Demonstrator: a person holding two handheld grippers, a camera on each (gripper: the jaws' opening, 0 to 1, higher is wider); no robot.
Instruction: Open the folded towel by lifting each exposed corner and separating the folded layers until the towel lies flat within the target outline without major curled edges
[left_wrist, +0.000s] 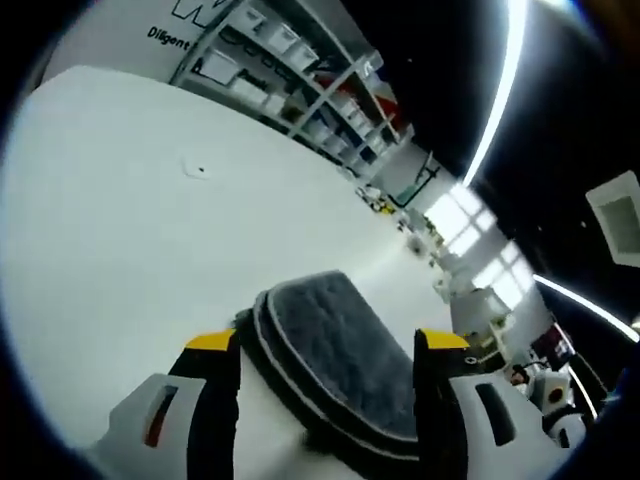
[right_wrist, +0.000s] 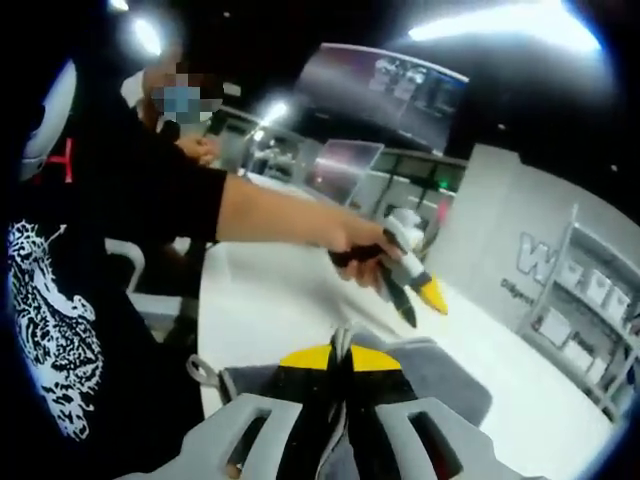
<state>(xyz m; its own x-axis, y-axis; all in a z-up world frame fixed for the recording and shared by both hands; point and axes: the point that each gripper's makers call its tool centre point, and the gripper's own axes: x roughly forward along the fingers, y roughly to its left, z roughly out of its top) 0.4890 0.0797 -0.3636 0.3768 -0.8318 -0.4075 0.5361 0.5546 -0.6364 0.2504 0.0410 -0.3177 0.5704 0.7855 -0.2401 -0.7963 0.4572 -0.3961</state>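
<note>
A grey folded towel (left_wrist: 335, 345) with a pale hem lies on the white table (left_wrist: 120, 230). In the left gripper view it reaches up between my left gripper's (left_wrist: 325, 345) yellow-tipped jaws, which stand wide apart, touching nothing. In the right gripper view my right gripper (right_wrist: 341, 352) is shut, with a thin strip of the towel's (right_wrist: 445, 372) hem pinched between its yellow tips. Beyond it, a person's hand holds the left gripper (right_wrist: 420, 303) just above the towel's far side.
Shelves with white bins (left_wrist: 300, 70) stand past the table's far edge. A person in a black printed shirt (right_wrist: 80, 300) is close at the left of the right gripper view, with the forearm stretched over the table (right_wrist: 270, 290). Dark screens (right_wrist: 390, 85) hang behind.
</note>
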